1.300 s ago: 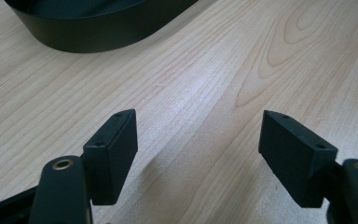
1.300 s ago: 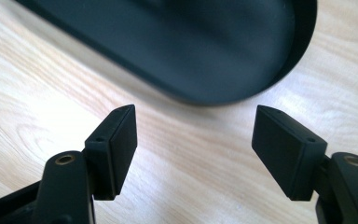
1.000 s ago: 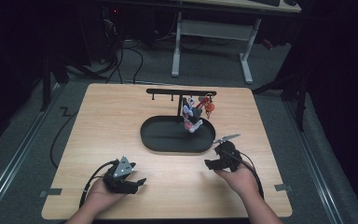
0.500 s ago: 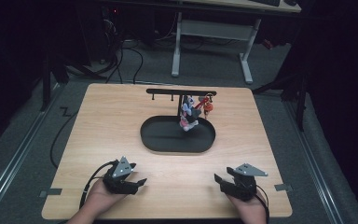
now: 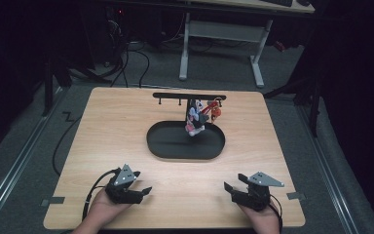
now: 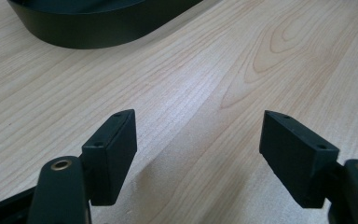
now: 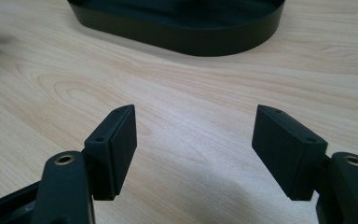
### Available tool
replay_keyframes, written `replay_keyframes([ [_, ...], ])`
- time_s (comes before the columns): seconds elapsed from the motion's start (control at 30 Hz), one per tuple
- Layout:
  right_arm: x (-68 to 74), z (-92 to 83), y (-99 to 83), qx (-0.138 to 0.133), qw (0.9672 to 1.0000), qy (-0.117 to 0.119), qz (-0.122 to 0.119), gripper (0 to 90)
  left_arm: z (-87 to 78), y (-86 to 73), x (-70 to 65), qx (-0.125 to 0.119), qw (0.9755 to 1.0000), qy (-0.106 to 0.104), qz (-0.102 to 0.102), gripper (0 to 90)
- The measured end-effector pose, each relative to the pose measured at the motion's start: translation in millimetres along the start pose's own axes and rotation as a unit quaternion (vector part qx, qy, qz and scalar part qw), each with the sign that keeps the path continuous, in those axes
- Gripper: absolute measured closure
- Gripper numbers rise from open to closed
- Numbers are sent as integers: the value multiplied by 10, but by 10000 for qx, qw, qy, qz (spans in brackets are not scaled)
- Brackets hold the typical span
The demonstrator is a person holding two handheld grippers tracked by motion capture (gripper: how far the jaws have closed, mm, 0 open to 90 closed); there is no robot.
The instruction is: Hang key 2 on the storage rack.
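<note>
Seemingly the work is at or near its end. Small toy keychains [image 5: 200, 115], a white-and-pink figure and a red-orange one, hang from the right-hand pegs of the black hook rack [image 5: 189, 96] that stands near the far edge of the wooden table [image 5: 102, 131], dangling over the far right part of the oval black tray [image 5: 175, 148]. As far as the high view shows, the tray's floor holds nothing more, and the left pegs are bare; whether they were meant to be filled I cannot tell.

Both tools sit back at the near edge, well apart from the rack. The left gripper [image 5: 141, 191] rests near the near left corner, jaws spread wide with nothing between them; its own view looks along bare wood toward the tray wall [image 6: 98, 32]. The right gripper [image 5: 231, 189] has drawn back to the near right corner since the earlier frames, its jaws likewise wide apart, having narrowed slightly, and nothing between them, facing the tray wall [image 7: 182, 39].

By my reading, the hanging is done and both hands are parked, with nothing left to pick up.
</note>
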State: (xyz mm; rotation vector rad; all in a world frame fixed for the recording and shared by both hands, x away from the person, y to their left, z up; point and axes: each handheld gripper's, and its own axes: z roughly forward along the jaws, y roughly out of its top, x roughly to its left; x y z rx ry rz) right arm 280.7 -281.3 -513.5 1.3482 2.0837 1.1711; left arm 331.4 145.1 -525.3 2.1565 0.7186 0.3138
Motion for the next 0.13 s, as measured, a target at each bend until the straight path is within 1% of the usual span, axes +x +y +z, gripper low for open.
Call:
replay_keyframes([
  [0.13, 32, 39, 21, 35, 10000, -27, -65, 311, -26, -11, -1, 34, 10000, 2, 46, 267],
])
